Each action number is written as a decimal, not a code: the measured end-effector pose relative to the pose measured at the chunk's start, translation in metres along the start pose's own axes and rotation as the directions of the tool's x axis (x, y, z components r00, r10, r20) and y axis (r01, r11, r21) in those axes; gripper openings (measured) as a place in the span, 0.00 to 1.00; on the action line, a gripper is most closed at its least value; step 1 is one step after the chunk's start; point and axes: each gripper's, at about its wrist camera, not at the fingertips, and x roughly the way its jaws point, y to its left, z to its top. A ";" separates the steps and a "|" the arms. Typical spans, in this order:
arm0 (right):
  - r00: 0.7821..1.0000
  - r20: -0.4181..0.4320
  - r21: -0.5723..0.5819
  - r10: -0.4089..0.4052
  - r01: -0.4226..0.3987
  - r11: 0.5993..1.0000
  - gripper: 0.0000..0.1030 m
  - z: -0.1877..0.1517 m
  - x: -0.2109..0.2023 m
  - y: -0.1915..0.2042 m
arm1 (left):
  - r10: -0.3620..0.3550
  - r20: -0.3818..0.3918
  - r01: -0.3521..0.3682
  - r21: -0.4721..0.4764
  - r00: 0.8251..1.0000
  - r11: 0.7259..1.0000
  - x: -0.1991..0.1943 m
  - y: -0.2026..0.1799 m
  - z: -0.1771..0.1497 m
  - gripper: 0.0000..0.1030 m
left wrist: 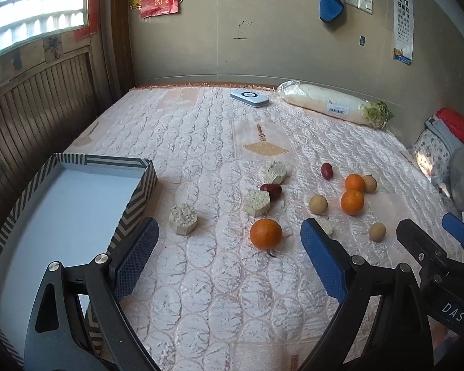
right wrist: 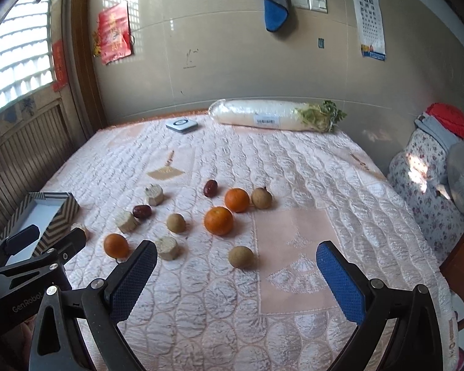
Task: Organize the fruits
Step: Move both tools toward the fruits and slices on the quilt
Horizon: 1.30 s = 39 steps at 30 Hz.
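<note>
Both claws hover low over a bed (left wrist: 219, 278) covered with a pale pink quilted spread. The left claw (left wrist: 229, 241) stands wide open and holds nothing; the right claw (right wrist: 236, 258) is likewise wide open and empty. In the left wrist view the right claw shows at the right edge, just beside the left one.

The fruits lie loose on the spread. Nearest the left claw is an orange (left wrist: 266, 233), between its two fingers in the view. Two further oranges (left wrist: 352, 201) lie near each other to the right, with small round tan fruits (left wrist: 318, 204) scattered around them and two dark red dates (left wrist: 271, 190) farther back. One tan fruit (right wrist: 240, 257) lies between the fingers of the right claw in its view.

Pale cut blocks (left wrist: 184, 222) lie among the fruits: one touches a date, another sits partly hidden behind the left claw's right finger (left wrist: 321, 266).

A striped box (left wrist: 133, 198), open and white inside, rests on the bed at the left, just beside the left claw's left finger (left wrist: 136, 262).

At the far edge lie a wrapped white radish (right wrist: 272, 119) and a flat white device (right wrist: 181, 125). A floral bundle (right wrist: 430, 185) stands to the right
</note>
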 end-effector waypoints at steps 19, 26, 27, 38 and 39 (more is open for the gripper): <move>1.000 -0.019 -0.025 0.007 -0.007 1.000 1.00 -0.001 0.002 0.008 | 0.051 0.011 -0.051 -0.003 0.999 0.999 -0.002 0.006 0.002 0.91; 0.999 -0.033 -0.025 0.022 -0.023 0.999 1.00 -0.002 0.008 0.008 | 0.036 -0.016 -0.037 -0.011 0.999 0.999 0.005 0.007 0.001 0.91; 0.999 -0.033 -0.024 0.023 -0.023 0.999 1.00 -0.002 0.008 0.008 | 0.036 -0.021 -0.037 -0.014 0.999 0.999 0.006 0.007 0.000 0.91; 0.999 -0.036 -0.043 0.011 -0.013 0.999 1.00 -0.003 0.012 0.009 | 0.046 -0.022 -0.046 0.003 0.999 0.999 0.009 0.004 0.000 0.91; 0.999 -0.037 -0.041 0.010 -0.011 0.999 1.00 -0.003 0.012 0.009 | 0.046 -0.022 -0.046 0.003 0.999 0.999 0.009 0.004 0.000 0.91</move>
